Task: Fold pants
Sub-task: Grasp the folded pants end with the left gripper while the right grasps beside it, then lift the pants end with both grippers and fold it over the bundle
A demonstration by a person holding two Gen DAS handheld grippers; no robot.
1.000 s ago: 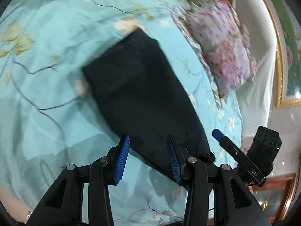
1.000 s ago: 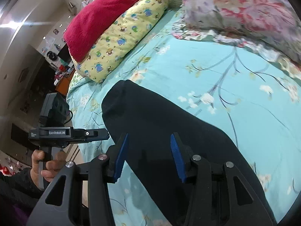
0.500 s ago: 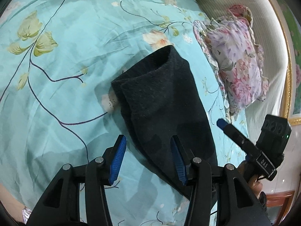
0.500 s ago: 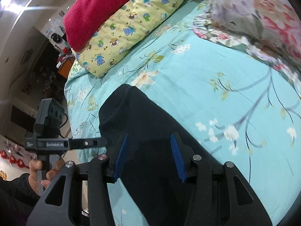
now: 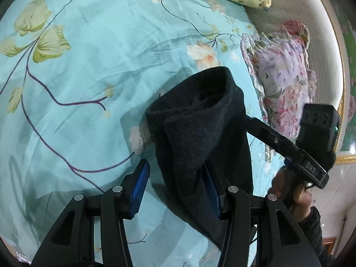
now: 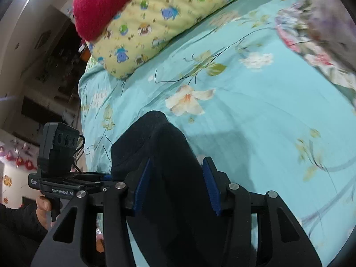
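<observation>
The black pants (image 5: 200, 133) lie on the teal flowered bed sheet (image 5: 89, 66), bunched and curled up at the far end; they also show in the right wrist view (image 6: 169, 178). My left gripper (image 5: 175, 189) is open, its blue pads either side of the cloth's near edge, with cloth over the right pad. My right gripper (image 6: 175, 189) is open, with the pants' near part lying between and under its fingers. Each gripper shows in the other's view: the right one (image 5: 289, 146) beside the pants, the left one (image 6: 66, 184) at the bed's edge.
A yellow cartoon pillow (image 6: 169, 22) and a red blanket (image 6: 104, 2) lie at the head of the bed. A purple flowered pillow (image 5: 282, 82) lies to the right of the pants. The bed's edge and dark furniture (image 6: 44, 66) are at the left.
The pants' far end has lifted and curled back toward the grippers, making the cloth shorter and bunched. Both grippers have come closer together along the pants and stay open.
</observation>
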